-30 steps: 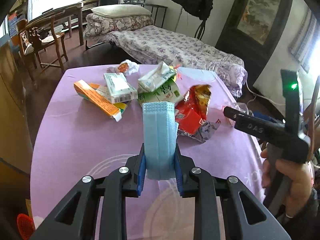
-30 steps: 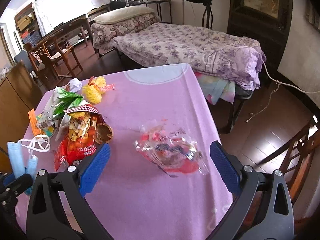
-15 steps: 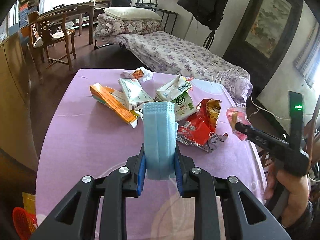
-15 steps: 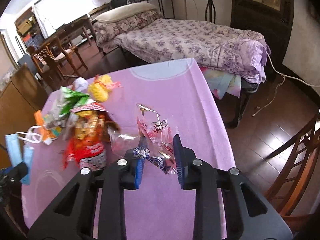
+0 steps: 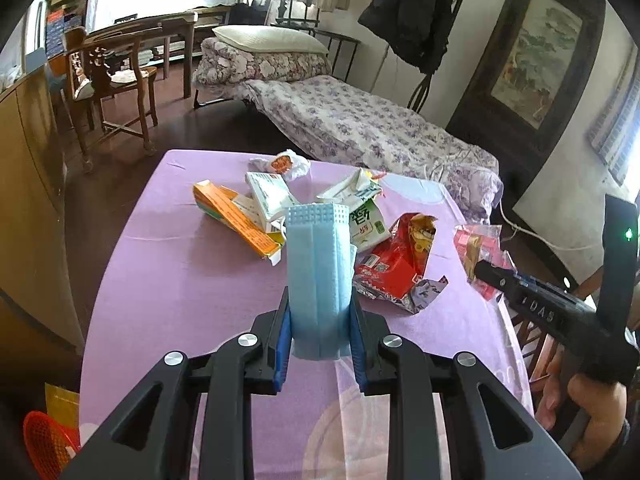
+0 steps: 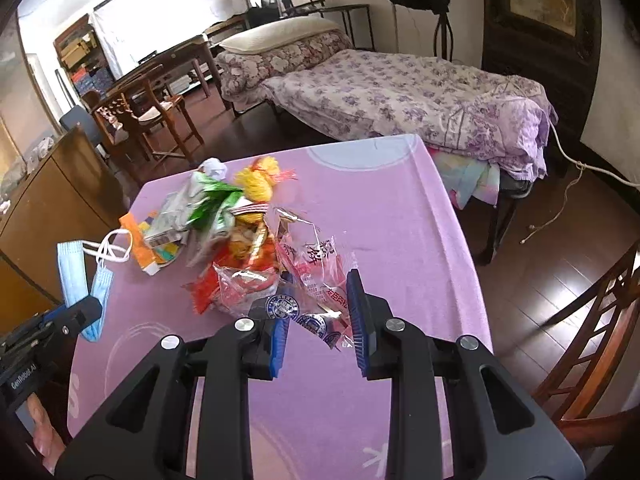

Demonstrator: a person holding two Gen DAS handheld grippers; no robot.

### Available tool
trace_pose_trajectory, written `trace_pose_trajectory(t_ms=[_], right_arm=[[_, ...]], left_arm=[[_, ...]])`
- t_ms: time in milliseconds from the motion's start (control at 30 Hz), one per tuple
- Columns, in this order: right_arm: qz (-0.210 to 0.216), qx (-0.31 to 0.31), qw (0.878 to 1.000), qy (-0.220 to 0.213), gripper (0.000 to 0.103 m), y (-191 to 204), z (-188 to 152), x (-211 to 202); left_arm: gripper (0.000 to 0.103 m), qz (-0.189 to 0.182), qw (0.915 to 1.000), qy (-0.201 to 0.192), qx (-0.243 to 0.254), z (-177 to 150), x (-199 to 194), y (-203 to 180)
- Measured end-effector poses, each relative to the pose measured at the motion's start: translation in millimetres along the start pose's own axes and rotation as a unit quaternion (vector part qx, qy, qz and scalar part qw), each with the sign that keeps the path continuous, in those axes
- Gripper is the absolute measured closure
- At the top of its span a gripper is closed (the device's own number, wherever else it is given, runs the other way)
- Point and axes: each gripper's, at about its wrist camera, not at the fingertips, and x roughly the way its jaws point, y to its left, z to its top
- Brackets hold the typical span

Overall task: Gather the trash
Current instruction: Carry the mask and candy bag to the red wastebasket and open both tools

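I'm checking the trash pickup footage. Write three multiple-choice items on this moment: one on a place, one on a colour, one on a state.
1. Where does the orange carton lie?
A. On the bed
B. On the purple tablecloth, left of the red snack bag
C. On the floor

2. What colour is the face mask in the left gripper?
A. Light blue
B. Black
C. Yellow

3. What is the state of the right gripper?
A. Wide open over bare cloth
B. Shut on the clear plastic wrapper
C. Shut on a chair leg

Answers: 1 B, the carton rests on the tablecloth left of the red snack bag. 2 A, the pleated mask is light blue. 3 B, the pads pinch the clear plastic wrapper, lifted off the cloth.
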Motion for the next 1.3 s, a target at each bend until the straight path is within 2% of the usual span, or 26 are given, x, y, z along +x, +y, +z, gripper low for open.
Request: trace_pose_trajectory(t_ms=[333, 733, 1100, 1300], right_arm=[[0.021, -0.035, 0.999, -0.022, 0.075, 38, -15, -31], [0.092, -0.078, 0.993, 0.015, 0.075, 91, -70, -47], [0.167, -0.170, 0.971, 0.023, 0.075, 178, -90, -81], [0.205, -0.220, 0.953, 0.038, 0.075, 231, -98, -92]], left_arm=[[0.078, 0.016, 0.9997, 0.010, -0.018, -27, -19, 16], [0.078, 0.051, 0.9968, -0.018, -0.059, -46, -60, 50], [0.078, 0.089, 0.9908, -0.040, -0.093, -77, -123, 98], [0.078, 0.139, 0.9815, -0.043, -0.125, -98, -154, 141]])
